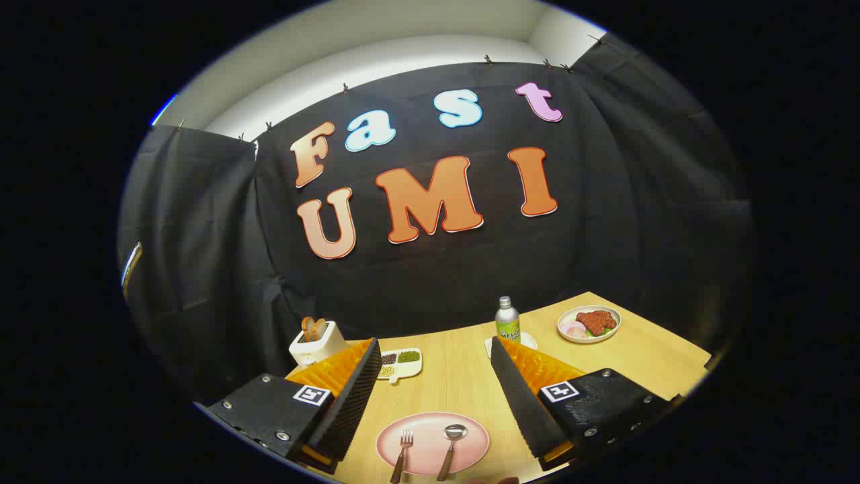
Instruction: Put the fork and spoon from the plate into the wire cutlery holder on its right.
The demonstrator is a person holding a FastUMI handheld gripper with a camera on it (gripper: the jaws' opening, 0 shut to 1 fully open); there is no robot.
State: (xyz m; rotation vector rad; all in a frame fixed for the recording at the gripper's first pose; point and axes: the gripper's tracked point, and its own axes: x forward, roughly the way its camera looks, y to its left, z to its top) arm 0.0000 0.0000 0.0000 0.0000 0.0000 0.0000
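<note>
While the gripper (433, 396) hangs above the wooden table (457, 383) with its fingers spread wide and holding nothing, a pink plate (430, 437) sits between them, carrying a fork (403, 452) and a spoon (451, 447) side by side. Beyond the fingers stand a toaster (316, 341), a divided dish (401, 361), a bottle (507, 319) and a plate of food (589, 324).

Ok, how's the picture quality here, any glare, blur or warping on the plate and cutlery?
Gripper view: strong fisheye warp, the table edge bows; even light, soft shadows; the pink plate with fork and spoon reads sharp, slight glint on the spoon bowl; the open gripper has its jaws spread wide above the plate.
</note>
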